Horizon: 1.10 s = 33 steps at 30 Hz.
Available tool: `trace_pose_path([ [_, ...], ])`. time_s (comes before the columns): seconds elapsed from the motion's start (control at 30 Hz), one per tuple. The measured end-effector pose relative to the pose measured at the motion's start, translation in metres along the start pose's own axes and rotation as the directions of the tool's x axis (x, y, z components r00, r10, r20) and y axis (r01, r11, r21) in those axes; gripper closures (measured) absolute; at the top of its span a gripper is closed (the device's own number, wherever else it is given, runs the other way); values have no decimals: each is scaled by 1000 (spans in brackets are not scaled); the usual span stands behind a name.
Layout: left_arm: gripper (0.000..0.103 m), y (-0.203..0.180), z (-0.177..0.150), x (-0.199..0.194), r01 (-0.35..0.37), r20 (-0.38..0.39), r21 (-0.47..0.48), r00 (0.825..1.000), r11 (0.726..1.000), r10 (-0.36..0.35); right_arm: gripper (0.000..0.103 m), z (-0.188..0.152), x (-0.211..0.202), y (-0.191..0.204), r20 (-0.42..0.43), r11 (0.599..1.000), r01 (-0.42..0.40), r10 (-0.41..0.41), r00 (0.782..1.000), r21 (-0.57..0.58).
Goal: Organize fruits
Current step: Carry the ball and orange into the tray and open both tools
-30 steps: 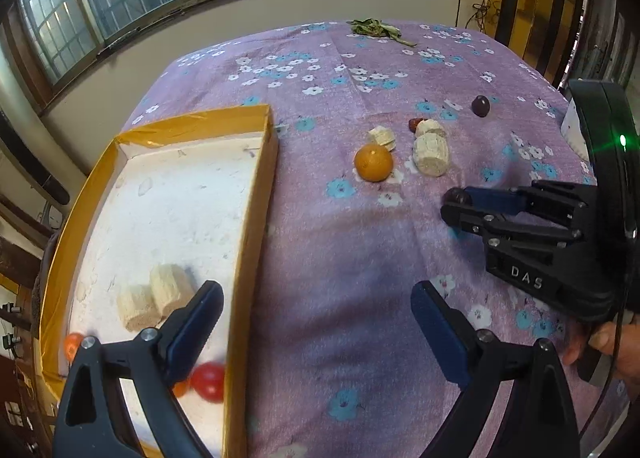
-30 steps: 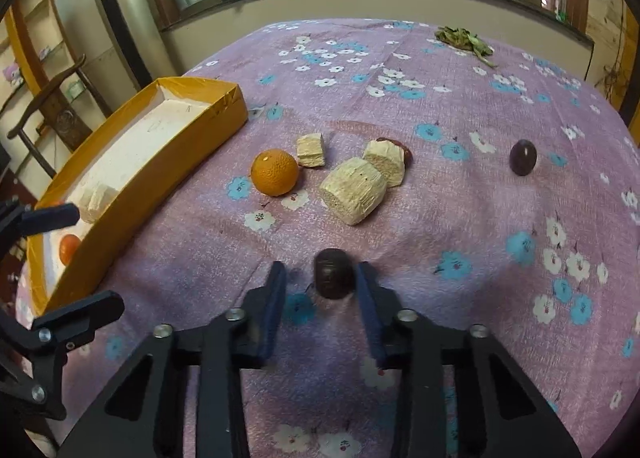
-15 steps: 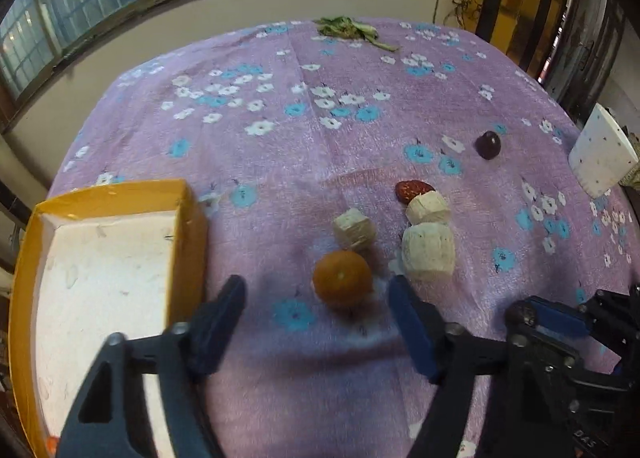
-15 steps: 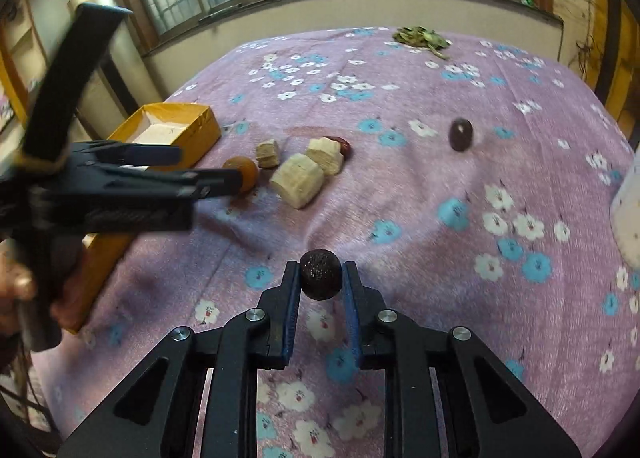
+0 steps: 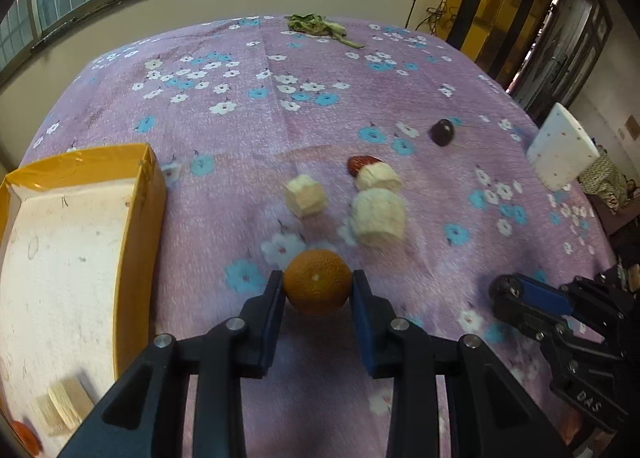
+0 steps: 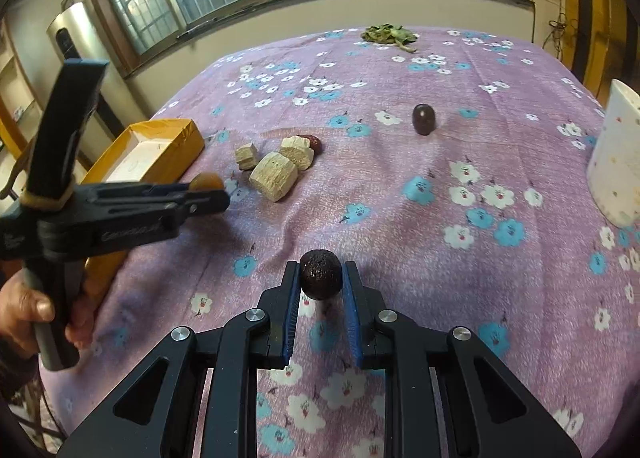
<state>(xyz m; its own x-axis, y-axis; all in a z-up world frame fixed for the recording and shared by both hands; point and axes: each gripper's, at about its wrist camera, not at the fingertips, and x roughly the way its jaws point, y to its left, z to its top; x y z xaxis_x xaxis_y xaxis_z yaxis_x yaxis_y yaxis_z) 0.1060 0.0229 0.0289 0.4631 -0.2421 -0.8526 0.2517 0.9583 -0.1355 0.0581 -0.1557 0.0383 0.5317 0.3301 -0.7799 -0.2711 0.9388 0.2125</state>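
Left gripper [image 5: 318, 286] clamped on orange [image 5: 318, 282], both pads touching its sides, just right of yellow box [image 5: 144, 225] on purple floral cloth [image 5: 240, 117]. Right gripper [image 6: 321, 278] closed narrow on dark round fruit [image 6: 321, 274], low over cloth; contact with cloth hard to tell. Beyond orange: three pale cut chunks, small one [image 5: 306, 195], large one [image 5: 378, 213], third [image 5: 378, 177] touching red date [image 5: 358, 162]. Dark plum [image 5: 441, 132] well apart, farther right. In box near corner: pale chunks [image 5: 66, 404], blurred reddish fruit [image 5: 24, 436], possibly tomato. White spotted cup [image 6: 618, 161] at right edge. Green leaves [image 6: 386, 33] at far edge.
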Motion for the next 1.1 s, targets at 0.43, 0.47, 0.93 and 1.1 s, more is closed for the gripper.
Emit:
trace_pose_path([
  [0.43, 68, 1, -41, -47, 66, 28, -9, 997, 998, -65, 83, -35, -24, 33, -5, 998, 52, -53, 999, -46],
  [0.47, 68, 4, -42, -50, 66, 31, -13, 997, 998, -66, 83, -36, -24, 38, -5, 998, 49, -49, 999, -45],
  [0.93, 68, 70, -62, -102, 17, 109, -94, 994, 995, -7, 83, -10, -13, 128, 11, 985, -27, 29, 1000, -171],
  [1.1, 68, 108, -67, -116, -12, 125, -158, 992, 987, 33, 83, 6, 0, 168, 5, 968, -68, 71, 997, -240],
])
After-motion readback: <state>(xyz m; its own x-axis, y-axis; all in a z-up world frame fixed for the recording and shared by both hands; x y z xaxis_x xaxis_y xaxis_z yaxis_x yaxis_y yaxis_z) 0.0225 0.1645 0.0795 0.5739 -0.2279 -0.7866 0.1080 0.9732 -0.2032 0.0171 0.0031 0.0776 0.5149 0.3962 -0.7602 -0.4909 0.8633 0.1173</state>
